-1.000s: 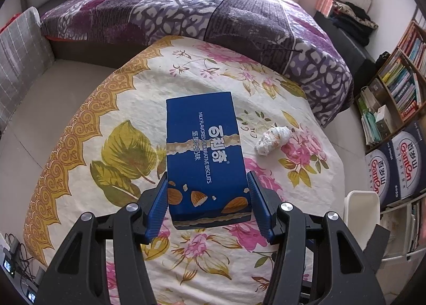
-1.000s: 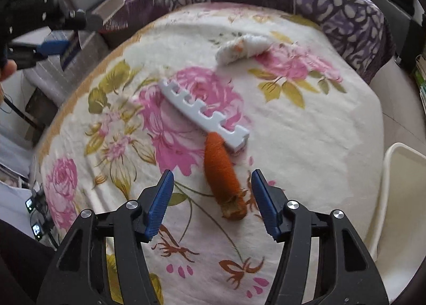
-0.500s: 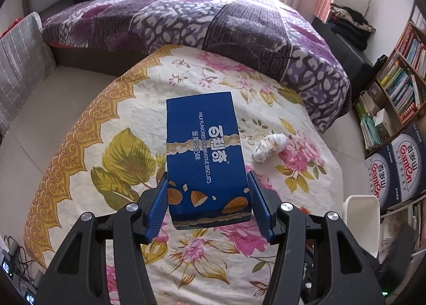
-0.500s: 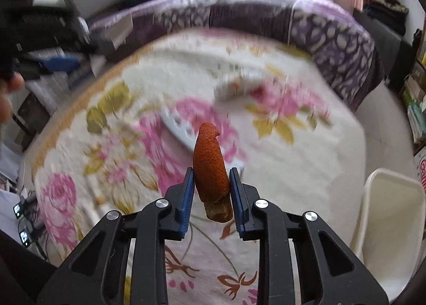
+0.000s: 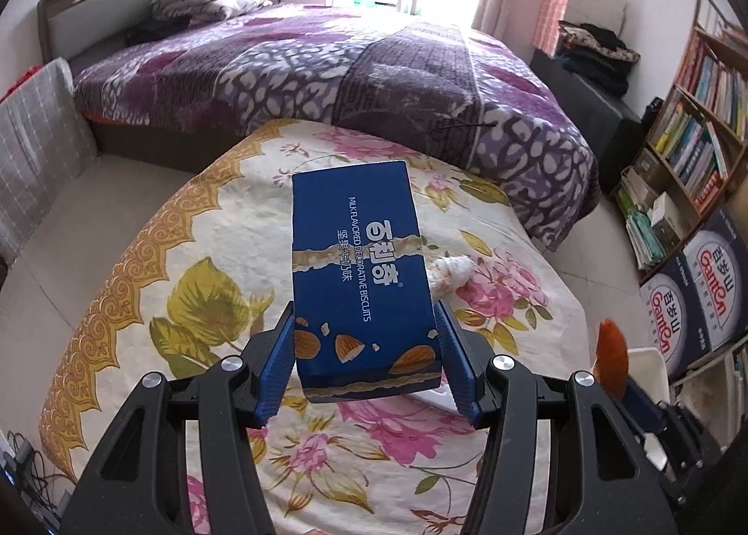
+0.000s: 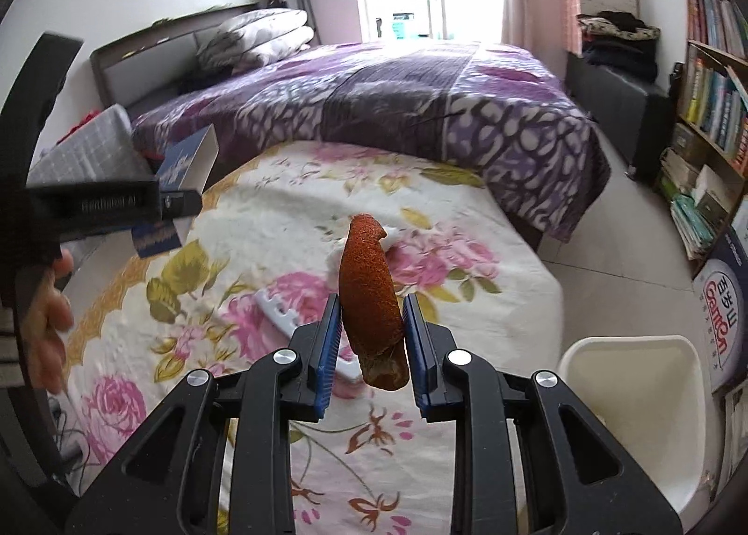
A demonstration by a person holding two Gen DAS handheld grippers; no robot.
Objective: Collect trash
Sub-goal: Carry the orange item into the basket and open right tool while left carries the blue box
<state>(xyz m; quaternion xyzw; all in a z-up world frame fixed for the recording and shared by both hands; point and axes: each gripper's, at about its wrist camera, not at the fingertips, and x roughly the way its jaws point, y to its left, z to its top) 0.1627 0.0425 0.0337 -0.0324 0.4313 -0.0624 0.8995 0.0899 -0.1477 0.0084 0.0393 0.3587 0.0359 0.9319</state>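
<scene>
Floral cloth covers the surface (image 6: 491, 301), which stands at the foot of a purple-quilted bed (image 5: 374, 77); all places below are told from that surface. Left tongs (image 5: 364, 357) hang above its near half, their blue pads pressed on the two long sides of a blue biscuit box (image 5: 357, 273) that juts forward and clear of the cloth. Right tongs (image 6: 371, 338) are also above the cloth, toward its right edge, and have just closed — an orange peel (image 6: 371, 296) stands nearly upright between the pads, gripped at its lower half, its ragged end hanging below them. In the left wrist view the peel shows as an orange blur (image 5: 612, 362) off the surface's right side.

On the cloth near its middle lies a white notched plastic strip (image 6: 280, 308), partly hidden behind the right tongs. Past it, toward the bed, a crumpled white wad (image 5: 451, 271) rests on a pink flower. Beside the surface's right edge, lower down, stands a white bin (image 6: 631, 376), open at the top. A hand (image 6: 49, 320) grips the left tongs' handle — seen at the right wrist view's left border.
</scene>
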